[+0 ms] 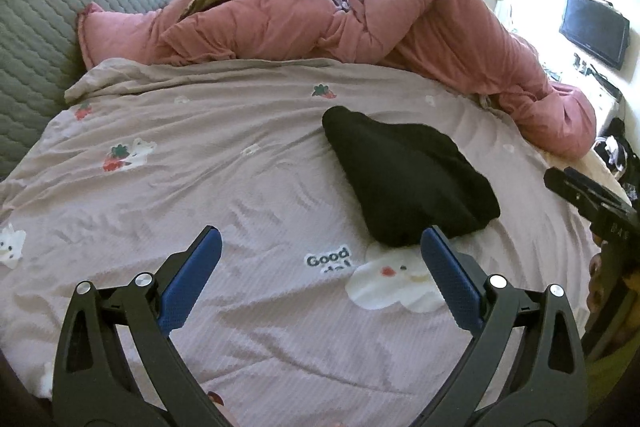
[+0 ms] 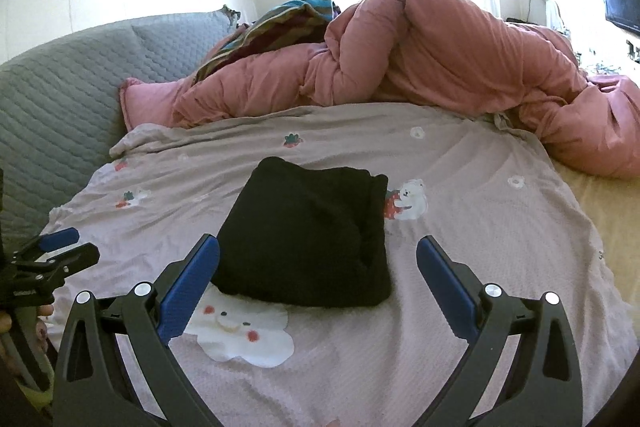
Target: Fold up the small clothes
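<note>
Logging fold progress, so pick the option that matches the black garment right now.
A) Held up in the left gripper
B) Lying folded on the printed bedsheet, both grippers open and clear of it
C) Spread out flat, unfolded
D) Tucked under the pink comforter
B: the black garment lies as a compact folded bundle on the printed bedsheet, while the left gripper and right gripper are open and empty.

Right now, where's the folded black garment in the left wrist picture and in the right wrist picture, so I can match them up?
Left wrist view: the black garment lies right of centre, just beyond the left gripper, nearer its right finger.
Right wrist view: the black garment lies at centre, ahead of the open right gripper.
Shared landmark: the white cloud face print at the garment's near edge in both.
</note>
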